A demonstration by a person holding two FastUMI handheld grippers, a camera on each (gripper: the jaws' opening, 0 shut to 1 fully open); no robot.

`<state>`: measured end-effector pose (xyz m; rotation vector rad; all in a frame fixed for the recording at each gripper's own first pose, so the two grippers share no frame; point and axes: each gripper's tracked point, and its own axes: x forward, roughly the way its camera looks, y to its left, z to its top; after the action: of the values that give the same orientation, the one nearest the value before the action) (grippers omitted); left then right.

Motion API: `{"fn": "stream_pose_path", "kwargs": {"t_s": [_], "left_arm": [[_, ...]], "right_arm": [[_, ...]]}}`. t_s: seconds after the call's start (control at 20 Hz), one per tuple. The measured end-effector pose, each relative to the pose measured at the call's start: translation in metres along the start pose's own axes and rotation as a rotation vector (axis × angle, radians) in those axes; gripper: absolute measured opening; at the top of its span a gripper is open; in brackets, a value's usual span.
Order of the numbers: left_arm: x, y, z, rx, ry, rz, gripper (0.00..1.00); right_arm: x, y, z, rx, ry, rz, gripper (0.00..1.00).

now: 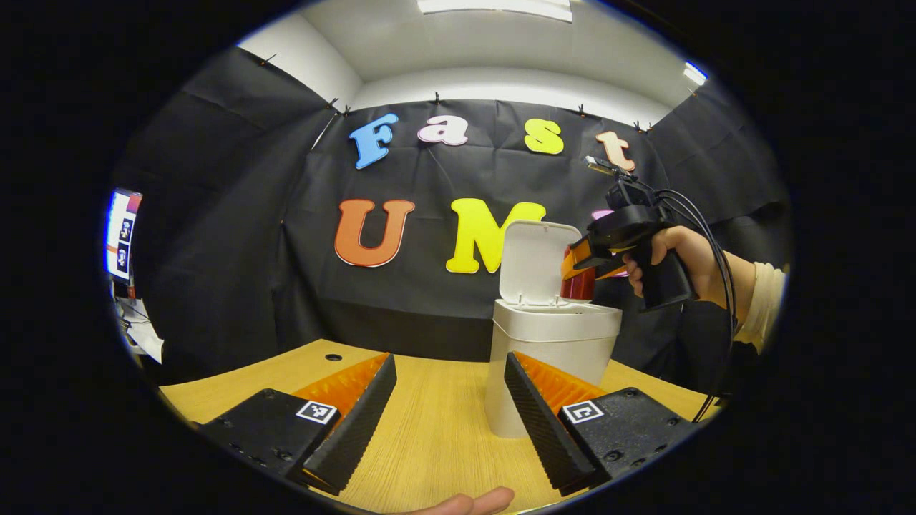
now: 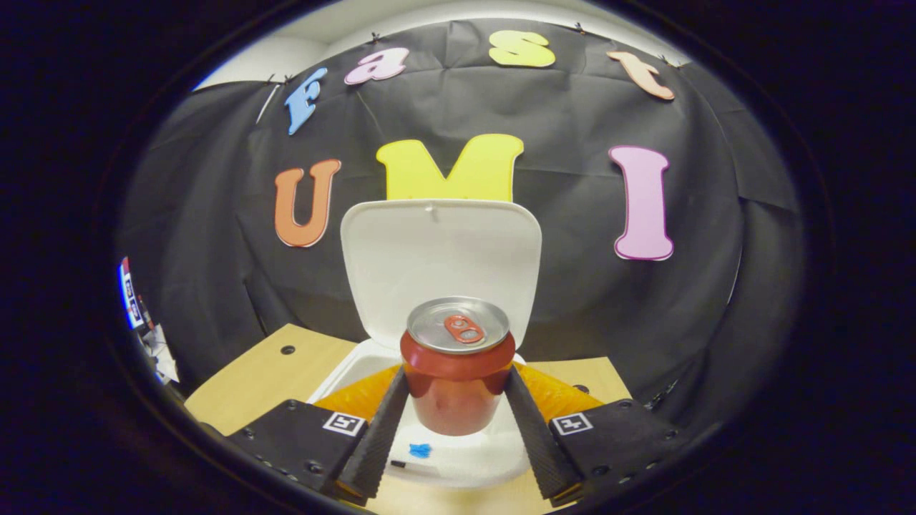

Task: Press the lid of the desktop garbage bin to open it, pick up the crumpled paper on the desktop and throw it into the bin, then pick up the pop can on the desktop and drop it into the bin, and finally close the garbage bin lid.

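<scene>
right gripper (image 2: pixel 458 400): both fingers clamp the red pop can (image 2: pixel 458 372) upright, directly above the open mouth of the white garbage bin (image 1: pixel 551 336) (lid (image 2: pixel 440 265) raised behind it) | left gripper (image 1: pixel 447 415): jaws spread wide, holding nothing, low over the wooden desktop (image 1: pixel 429 443) near the bin | crumpled paper: cannot tell where it is.

The left gripper view looks low across the surface (image 1: pixel 429 429) toward the back wall, the bin (image 1: pixel 551 343) near. The right gripper view looks down into that bin (image 2: pixel 436 272), very close.
</scene>
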<state>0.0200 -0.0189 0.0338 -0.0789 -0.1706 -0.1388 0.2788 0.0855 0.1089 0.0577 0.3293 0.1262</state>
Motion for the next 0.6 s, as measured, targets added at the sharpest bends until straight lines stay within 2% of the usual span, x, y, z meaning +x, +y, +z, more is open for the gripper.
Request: {"fn": "stream_pose_path", "kwargs": {"t_s": [0.35,0.6], "left_arm": [[0.001,-0.006,-0.005,-0.01,0.017,-0.028,0.98],[0.002,0.002,-0.008,-0.028,0.041,-0.01,0.98]], "right_arm": [[0.0,0.007,0.002,-0.007,-0.005,0.001,0.8],[-0.002,0.019,0.004,-0.01,-0.005,0.019,0.81]]}}
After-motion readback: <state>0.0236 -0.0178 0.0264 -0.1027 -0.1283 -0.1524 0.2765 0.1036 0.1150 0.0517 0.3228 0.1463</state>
